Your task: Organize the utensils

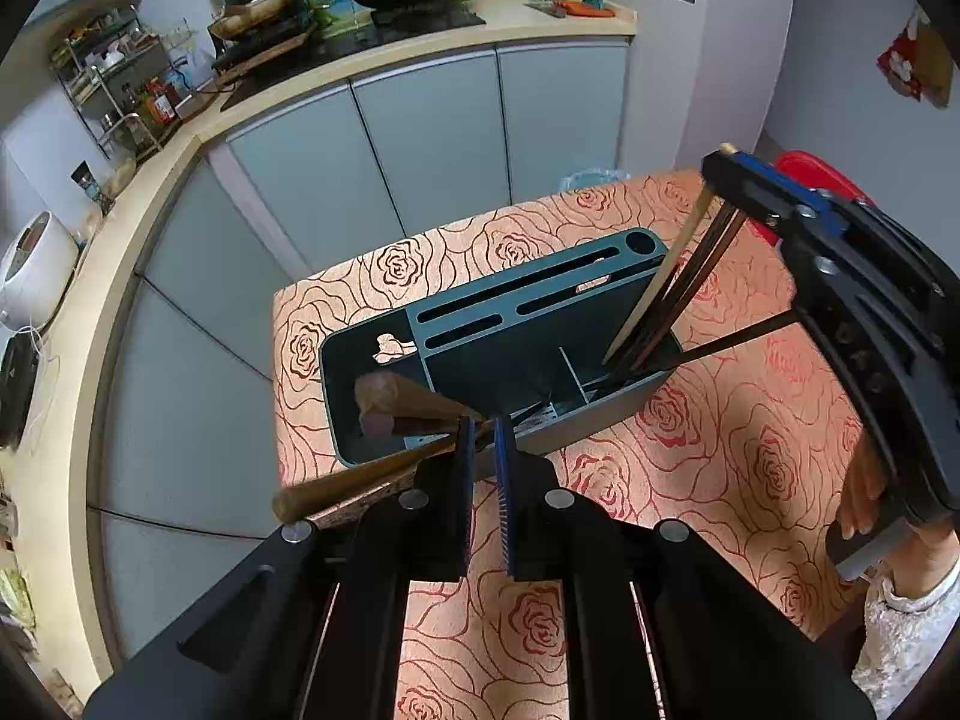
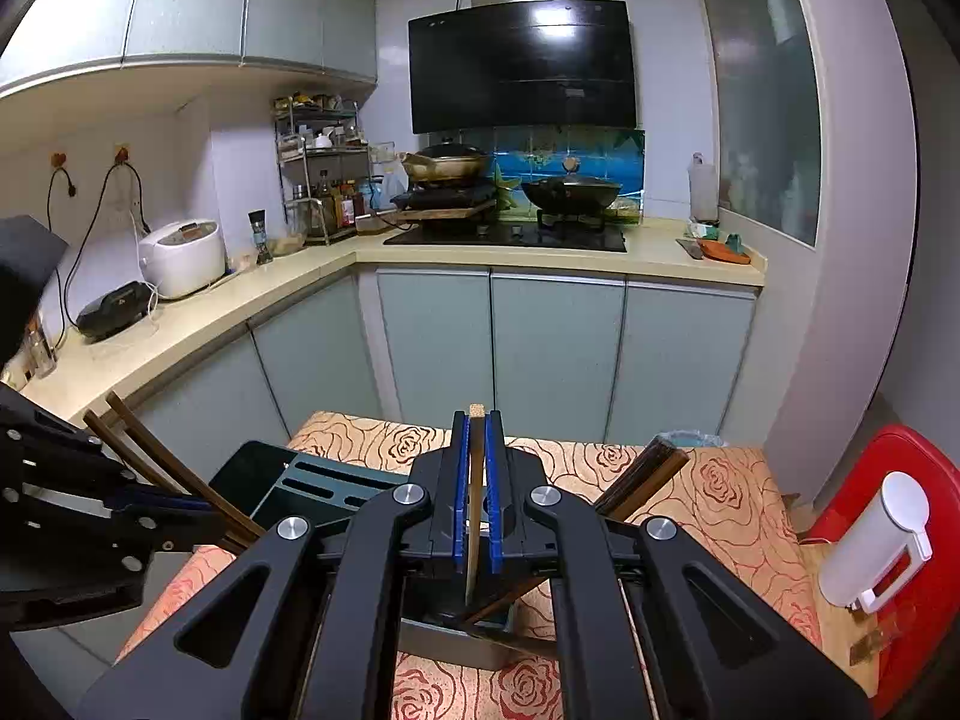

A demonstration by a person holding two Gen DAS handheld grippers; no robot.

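A dark teal utensil holder (image 1: 498, 348) with knife slots and open compartments stands on the rose-patterned tablecloth (image 1: 720, 456). My left gripper (image 1: 483, 426) is shut on several brown wooden chopsticks (image 1: 384, 408) that stick out to the left over the holder's near left compartment. My right gripper (image 1: 729, 171) is shut on a pale chopstick (image 1: 660, 282) whose lower end is in the holder's right compartment, beside several dark chopsticks (image 1: 678, 300) standing there. In the right wrist view the right gripper (image 2: 477, 420) clamps the pale chopstick (image 2: 474, 516), and the holder (image 2: 312, 480) lies below.
Grey cabinets (image 1: 420, 138) and a beige counter (image 1: 150, 180) with stove and pans run behind the table. A red stool (image 2: 888, 480) with a white bottle (image 2: 870, 546) stands at the right. A bin (image 1: 591, 179) sits behind the table.
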